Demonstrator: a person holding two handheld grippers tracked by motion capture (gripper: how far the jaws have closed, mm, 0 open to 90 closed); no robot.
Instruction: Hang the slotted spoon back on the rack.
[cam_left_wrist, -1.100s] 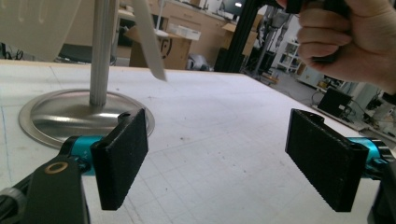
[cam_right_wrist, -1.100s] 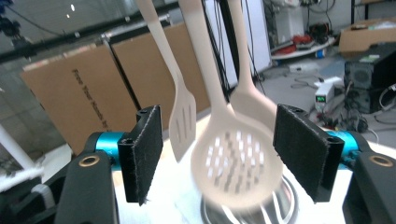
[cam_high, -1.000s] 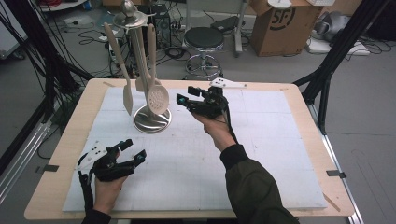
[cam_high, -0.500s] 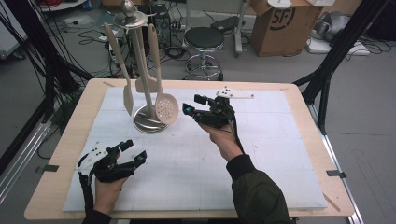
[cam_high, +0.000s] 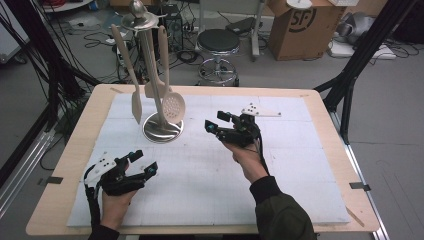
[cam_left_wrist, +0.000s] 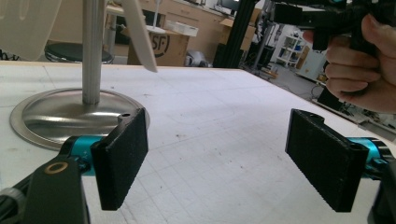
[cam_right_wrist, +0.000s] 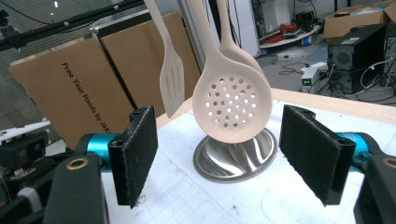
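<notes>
A steel utensil stand (cam_high: 162, 131) rises at the back left of the table. From it hang a cream slotted spoon (cam_high: 173, 106) and a cream turner (cam_high: 134, 85). My right gripper (cam_high: 214, 121) hovers just right of the stand with its jaws pointing at the spoon; they have just been opening and hold nothing. In the right gripper view the slotted spoon (cam_right_wrist: 232, 102) hangs beyond the open gripper (cam_right_wrist: 224, 154), apart from both pads. My left gripper (cam_high: 145, 161) rests open near the front left, with nothing in it. Its own view frames the gripper (cam_left_wrist: 222, 158) beside the stand's base (cam_left_wrist: 56, 112).
A white gridded mat (cam_high: 210, 190) covers the wooden table (cam_high: 330, 150). Behind the table stand a stool (cam_high: 219, 42), a cardboard box (cam_high: 300, 25) and black frame legs (cam_high: 355, 65). The right hand (cam_left_wrist: 359, 65) crosses the top right of the left gripper view.
My right gripper has drawn back from the hanging spoon, to the right and a little lower. The slotted spoon has swung on its hook. The left gripper has stayed put.
</notes>
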